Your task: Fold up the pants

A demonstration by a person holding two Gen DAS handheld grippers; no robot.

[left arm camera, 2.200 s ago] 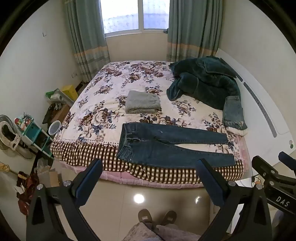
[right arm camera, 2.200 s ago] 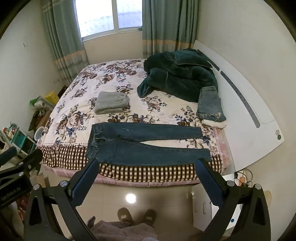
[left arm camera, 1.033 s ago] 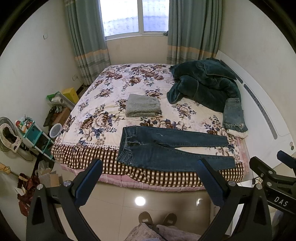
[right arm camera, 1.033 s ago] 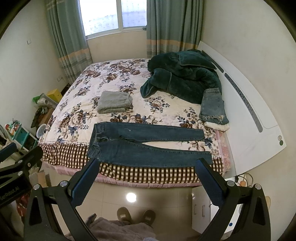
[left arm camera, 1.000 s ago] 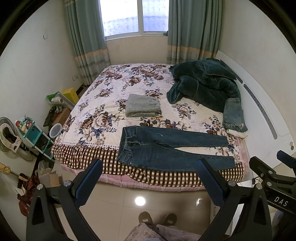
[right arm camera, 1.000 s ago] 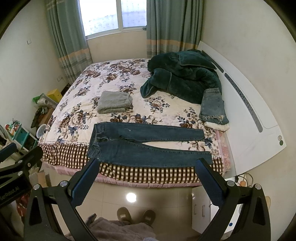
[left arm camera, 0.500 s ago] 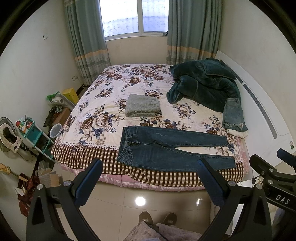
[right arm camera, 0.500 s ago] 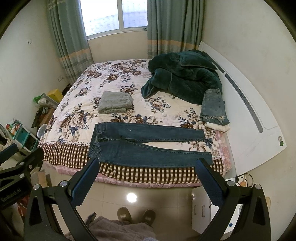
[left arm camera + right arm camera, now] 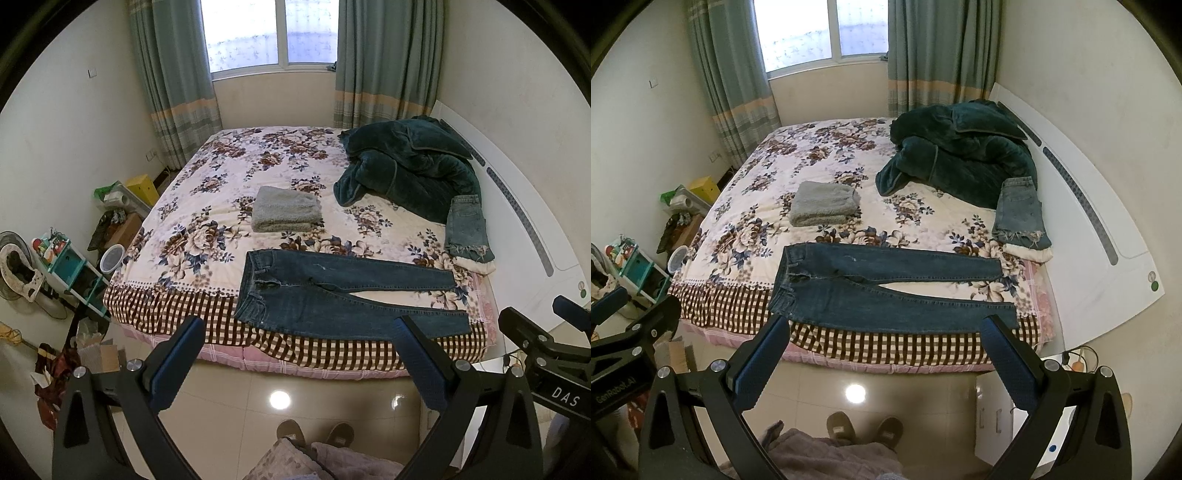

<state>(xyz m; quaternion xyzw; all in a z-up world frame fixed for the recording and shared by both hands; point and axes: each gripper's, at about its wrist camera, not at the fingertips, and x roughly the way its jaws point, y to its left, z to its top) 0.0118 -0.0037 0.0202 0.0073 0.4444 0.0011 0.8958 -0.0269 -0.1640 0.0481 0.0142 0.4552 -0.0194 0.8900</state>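
Note:
Dark blue jeans [image 9: 332, 295] lie flat along the near edge of the bed [image 9: 221, 206], waist to the left, legs spread apart to the right. They also show in the right wrist view [image 9: 879, 291]. My left gripper [image 9: 301, 332] is open and empty, held above the floor in front of the bed, well short of the jeans. My right gripper [image 9: 886, 332] is open and empty too, at about the same distance. The right gripper's body shows at the right edge of the left wrist view.
On the bed lie a folded grey towel [image 9: 286, 214], a dark green quilt [image 9: 406, 166], and folded light jeans [image 9: 467, 225] on a white cloth. A white headboard [image 9: 524, 221] stands right. Clutter and a teal shelf [image 9: 70, 262] stand left. Tiled floor and slippers [image 9: 314, 435] are below.
Both views have risen and shifted slightly, so the bed sits a little lower in the frames. The jeans have not moved. Both grippers stay open.

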